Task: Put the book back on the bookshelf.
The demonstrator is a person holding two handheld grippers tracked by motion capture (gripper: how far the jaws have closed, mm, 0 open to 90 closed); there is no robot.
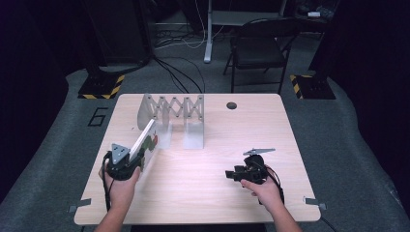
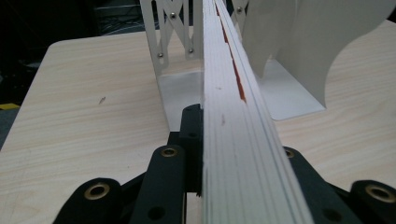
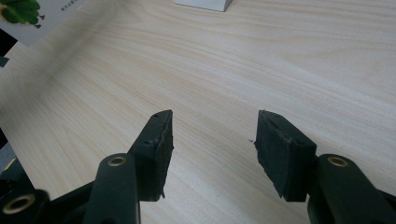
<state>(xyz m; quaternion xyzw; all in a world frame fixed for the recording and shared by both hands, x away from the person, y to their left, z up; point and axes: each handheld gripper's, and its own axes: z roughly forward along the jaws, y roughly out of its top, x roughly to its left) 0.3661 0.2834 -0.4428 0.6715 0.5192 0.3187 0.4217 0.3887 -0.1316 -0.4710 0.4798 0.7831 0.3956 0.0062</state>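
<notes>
One book between left hand-held gripper jaws.

Light: we see the pale wooden table brightly lit from above, the room around it dark.
Glare: a white patch mid-table.
Focus: the white book's page edges blur near the lens.
Sharpness: all 3 views soft.

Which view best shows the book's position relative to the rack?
The high view: the book, clamped in the left claw, tilts toward the white expanding rack. The left gripper view shows the book's page edge running toward the rack; the right gripper view catches a cover corner.
</notes>
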